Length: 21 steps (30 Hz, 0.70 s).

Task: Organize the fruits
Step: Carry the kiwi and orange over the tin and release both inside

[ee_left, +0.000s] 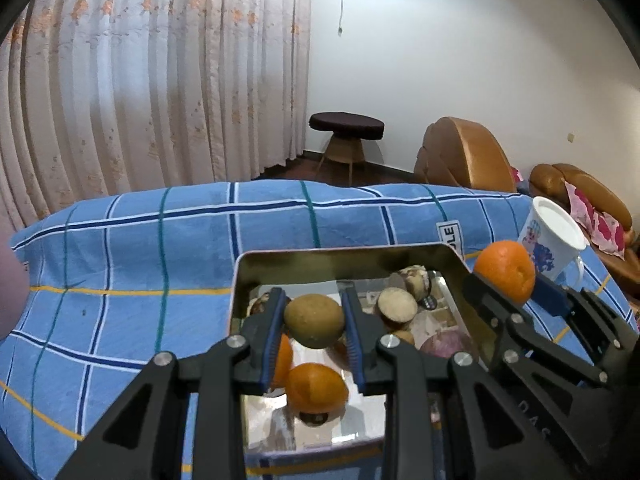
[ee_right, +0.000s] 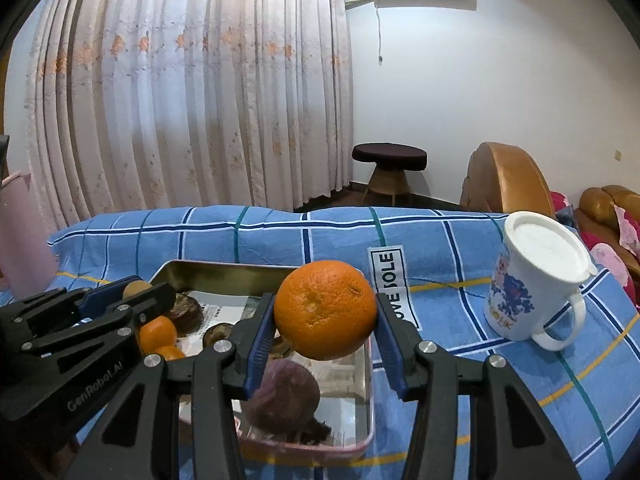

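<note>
Two claws: I have both over the metal tray (ee_left: pixel 240 276), each clamped on one fruit.
Cloth: blue checked, spread over the table (ee_left: pixel 120 264) under everything.
Left claw (ee_left: pixel 314 322): its blue pads press both sides of a brown-green round fruit (ee_left: pixel 316 320), which I hold above the tray's inside.
Tray: shiny metal with raised walls, lying on the cloth; its floor mirrors what sits in it.
Inside the tray: a small orange (ee_left: pixel 316 388) below the left claw, another orange partly hidden behind that claw's left finger, a purple round fruit (ee_right: pixel 284 394) near the front, and several brown round pieces at the back that I cannot identify.
Right claw (ee_right: pixel 325 316): closed on a large orange (ee_right: pixel 325 310), pads against its left and right sides; I hold it over the tray's right wall.
Label: a white tag with dark letters on the cloth, just beside the tray's right edge.
Mug (ee_right: pixel 532 280): white, printed, lidded, standing on the cloth well right of the tray.
</note>
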Each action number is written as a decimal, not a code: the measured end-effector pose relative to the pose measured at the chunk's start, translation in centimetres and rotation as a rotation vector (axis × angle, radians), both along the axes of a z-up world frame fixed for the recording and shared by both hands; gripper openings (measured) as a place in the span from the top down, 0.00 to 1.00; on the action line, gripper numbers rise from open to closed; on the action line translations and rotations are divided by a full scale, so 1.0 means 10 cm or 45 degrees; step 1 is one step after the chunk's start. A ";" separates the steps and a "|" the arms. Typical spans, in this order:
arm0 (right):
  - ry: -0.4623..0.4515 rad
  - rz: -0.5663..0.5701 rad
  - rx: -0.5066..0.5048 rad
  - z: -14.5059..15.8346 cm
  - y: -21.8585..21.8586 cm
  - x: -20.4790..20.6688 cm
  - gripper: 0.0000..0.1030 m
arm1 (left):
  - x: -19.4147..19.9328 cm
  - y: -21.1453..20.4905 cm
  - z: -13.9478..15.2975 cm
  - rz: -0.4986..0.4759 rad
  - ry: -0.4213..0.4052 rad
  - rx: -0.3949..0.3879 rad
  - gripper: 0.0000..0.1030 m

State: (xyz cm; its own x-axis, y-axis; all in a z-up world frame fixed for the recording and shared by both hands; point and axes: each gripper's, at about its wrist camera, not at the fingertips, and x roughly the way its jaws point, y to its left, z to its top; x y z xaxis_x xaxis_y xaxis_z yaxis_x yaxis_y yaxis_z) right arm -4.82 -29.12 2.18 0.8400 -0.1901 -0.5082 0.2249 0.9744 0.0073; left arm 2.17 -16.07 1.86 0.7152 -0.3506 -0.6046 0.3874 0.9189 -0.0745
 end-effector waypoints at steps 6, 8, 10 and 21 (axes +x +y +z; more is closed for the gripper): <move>0.042 0.020 0.006 -0.04 -0.01 0.21 0.51 | 0.14 0.02 -0.06 0.023 0.029 0.001 0.71; 0.070 0.037 0.018 -0.09 0.00 0.29 0.51 | 0.17 0.03 -0.09 0.027 0.035 0.005 0.71; 0.092 0.064 0.040 -0.13 0.01 0.36 0.51 | 0.19 0.04 -0.12 0.034 0.038 0.015 0.71; 0.199 0.195 0.193 -0.33 -0.02 0.57 0.48 | 0.26 0.08 -0.26 0.065 0.052 0.052 0.71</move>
State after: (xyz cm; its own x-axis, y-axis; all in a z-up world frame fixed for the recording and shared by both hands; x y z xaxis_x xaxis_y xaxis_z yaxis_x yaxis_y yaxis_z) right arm 0.85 -29.34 -1.10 0.7621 0.0219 -0.6471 0.0845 0.9875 0.1329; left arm 4.74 -15.32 -0.72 0.7060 -0.2890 -0.6466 0.3376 0.9399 -0.0515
